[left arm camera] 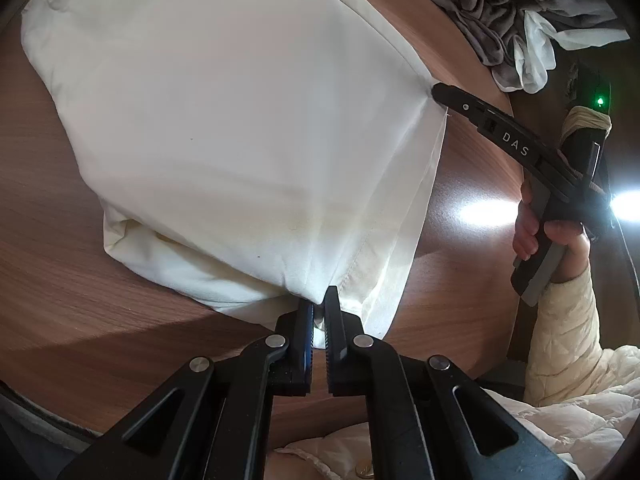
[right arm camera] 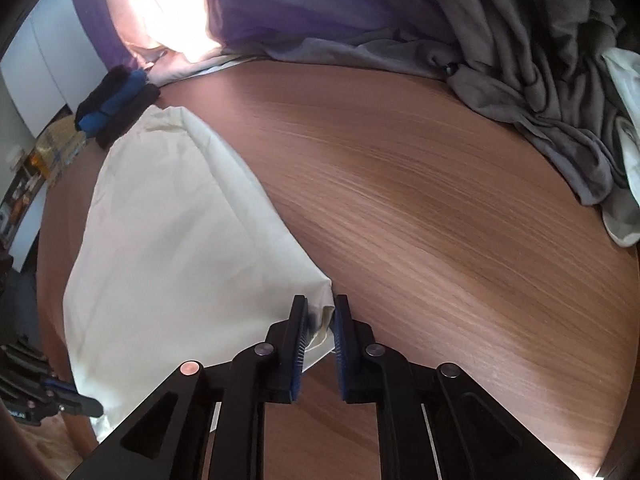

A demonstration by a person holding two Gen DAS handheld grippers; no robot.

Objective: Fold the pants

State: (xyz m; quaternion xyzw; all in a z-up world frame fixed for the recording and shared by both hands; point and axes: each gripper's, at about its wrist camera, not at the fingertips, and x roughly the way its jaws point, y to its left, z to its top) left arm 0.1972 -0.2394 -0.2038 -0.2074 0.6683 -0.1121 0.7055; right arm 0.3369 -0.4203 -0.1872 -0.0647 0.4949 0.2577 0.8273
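Observation:
The cream pants lie folded on the brown wooden table. My left gripper is shut on the near corner of the pants and holds it slightly off the table. The right gripper reaches in from the right and pinches the far corner of the same edge. In the right wrist view the pants stretch away to the left, and my right gripper is shut on their corner. The left gripper shows at the lower left, at the other corner.
A heap of grey cloth with a white piece lies at the table's far right. Dark and blue rolled items sit at the far left edge. Purple fabric hangs behind the table. The person's cream jacket sleeve is at right.

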